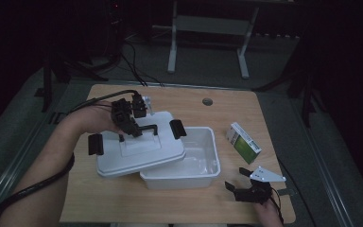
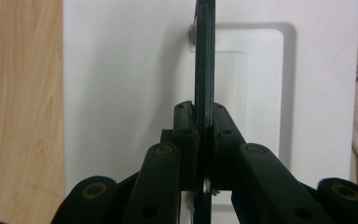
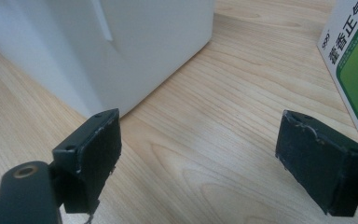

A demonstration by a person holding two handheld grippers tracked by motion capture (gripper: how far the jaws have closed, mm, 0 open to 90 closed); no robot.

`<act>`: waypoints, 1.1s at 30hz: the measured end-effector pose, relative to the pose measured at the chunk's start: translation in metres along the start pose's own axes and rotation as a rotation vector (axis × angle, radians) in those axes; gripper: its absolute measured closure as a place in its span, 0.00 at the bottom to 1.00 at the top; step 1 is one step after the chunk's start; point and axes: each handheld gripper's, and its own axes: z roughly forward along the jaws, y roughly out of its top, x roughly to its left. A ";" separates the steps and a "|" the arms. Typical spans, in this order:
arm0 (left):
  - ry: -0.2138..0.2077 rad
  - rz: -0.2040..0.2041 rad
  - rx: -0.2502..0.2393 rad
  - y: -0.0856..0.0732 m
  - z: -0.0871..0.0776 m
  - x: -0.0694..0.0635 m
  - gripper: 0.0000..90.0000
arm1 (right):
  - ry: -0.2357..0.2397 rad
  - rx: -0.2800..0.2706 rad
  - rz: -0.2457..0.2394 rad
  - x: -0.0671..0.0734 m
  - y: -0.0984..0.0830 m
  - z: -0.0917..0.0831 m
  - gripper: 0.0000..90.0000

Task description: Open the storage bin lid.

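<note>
One white lid pinched by its black handle in my left gripper, one white bin, one green-and-white box, my right gripper gaping empty

You have a green-and-white carton lying on the wooden tabletop, near the round grommet at the far edge.

White rectangular lid with black handle and two black side clips, held by that handle, tilted, overlapping left rim of open white bin. Bin upright near worktop middle.
</note>
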 end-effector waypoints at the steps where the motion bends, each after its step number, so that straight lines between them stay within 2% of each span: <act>1: 0.002 -0.003 0.003 -0.002 0.000 0.000 0.93 | -0.001 0.002 -0.002 0.000 0.000 0.000 0.16; 14: 0.030 -0.067 -0.033 -0.041 -0.019 0.004 0.93 | -0.005 0.003 -0.003 0.001 0.000 0.001 0.16; 19: 0.035 -0.101 -0.019 -0.059 -0.021 0.006 0.93 | -0.006 0.005 -0.003 0.001 0.001 0.001 0.16; 28: 0.048 -0.167 -0.045 -0.092 -0.025 0.009 0.93 | -0.010 0.008 -0.005 0.001 0.001 0.001 0.16; 33: 0.045 -0.194 -0.039 -0.109 -0.023 0.010 0.93 | -0.007 0.005 0.000 0.001 0.001 0.001 0.16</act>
